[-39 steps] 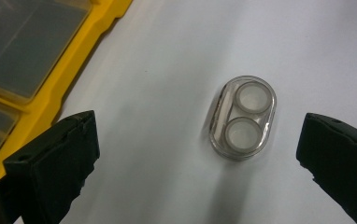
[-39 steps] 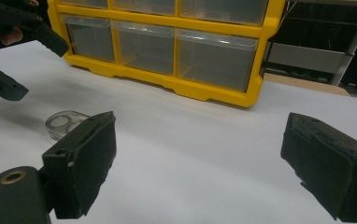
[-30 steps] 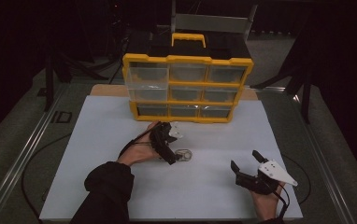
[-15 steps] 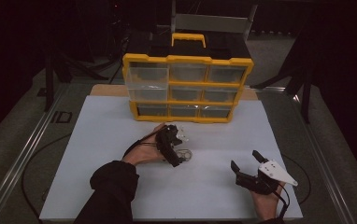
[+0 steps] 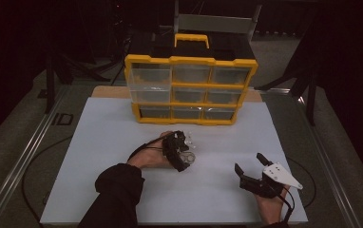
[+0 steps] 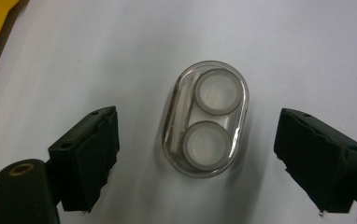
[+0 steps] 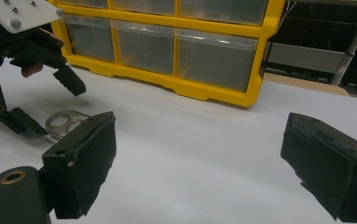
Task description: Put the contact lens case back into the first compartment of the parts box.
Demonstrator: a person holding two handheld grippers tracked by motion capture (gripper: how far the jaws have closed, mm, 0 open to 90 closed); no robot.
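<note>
High view: a yellow drawer organiser [image 5: 190, 90] with clear drawers stands at the far side of the white table sheet [image 5: 99, 142]. In front of it, near its middle, the left gripper [image 5: 185, 151] hangs over a small clear case [image 5: 187, 157] lying on the sheet. Well to the right of the case, the right gripper [image 5: 248, 164] rests low by the near edge, jaws apart, nothing between them.

Left gripper view: the clear oval contact lens case [image 6: 206, 118] (two round wells, one above the other) lies flat on the sheet between the two black jaws. The jaws have just been closing, yet a gap remains on each side; the pads do not touch the case.

Right gripper view: the right gripper [image 7: 200, 154] stands wide open over bare sheet. The case [image 7: 65, 123] lies before the organiser [image 7: 176, 46], below the left gripper [image 7: 50, 100].
</note>
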